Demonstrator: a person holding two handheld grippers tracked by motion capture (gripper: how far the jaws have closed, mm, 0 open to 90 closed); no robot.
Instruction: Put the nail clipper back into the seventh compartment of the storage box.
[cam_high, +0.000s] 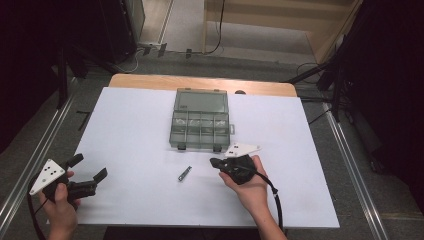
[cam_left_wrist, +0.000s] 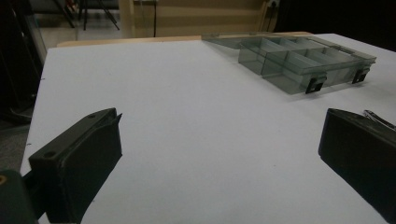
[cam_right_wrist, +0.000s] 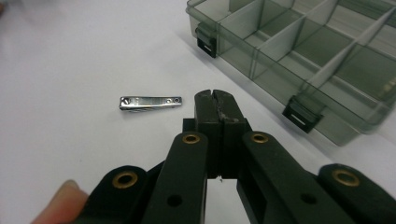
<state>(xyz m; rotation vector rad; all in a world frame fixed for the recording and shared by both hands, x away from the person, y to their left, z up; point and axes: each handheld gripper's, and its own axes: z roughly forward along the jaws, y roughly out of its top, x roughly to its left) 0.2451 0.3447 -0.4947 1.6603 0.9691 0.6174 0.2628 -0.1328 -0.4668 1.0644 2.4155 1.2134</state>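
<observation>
A small metal nail clipper (cam_high: 184, 173) lies flat on the white table, and it is also seen in the right gripper view as a nail clipper (cam_right_wrist: 150, 102). My right gripper (cam_high: 215, 162) is shut with nothing in it, its tips (cam_right_wrist: 215, 96) just right of the clipper and apart from it. A clear grey compartment box (cam_high: 201, 120) sits open at the table's middle, lid laid back. My left gripper (cam_high: 90, 168) is held at the near left corner, jaws wide open and empty. The box (cam_left_wrist: 299, 63) shows far ahead of it.
The white sheet (cam_high: 135, 135) covers a wooden table (cam_high: 150, 80). The box's two latches (cam_right_wrist: 207, 41) face the near side. Metal rails run along both sides of the table on the floor, and cables lie beyond the far edge.
</observation>
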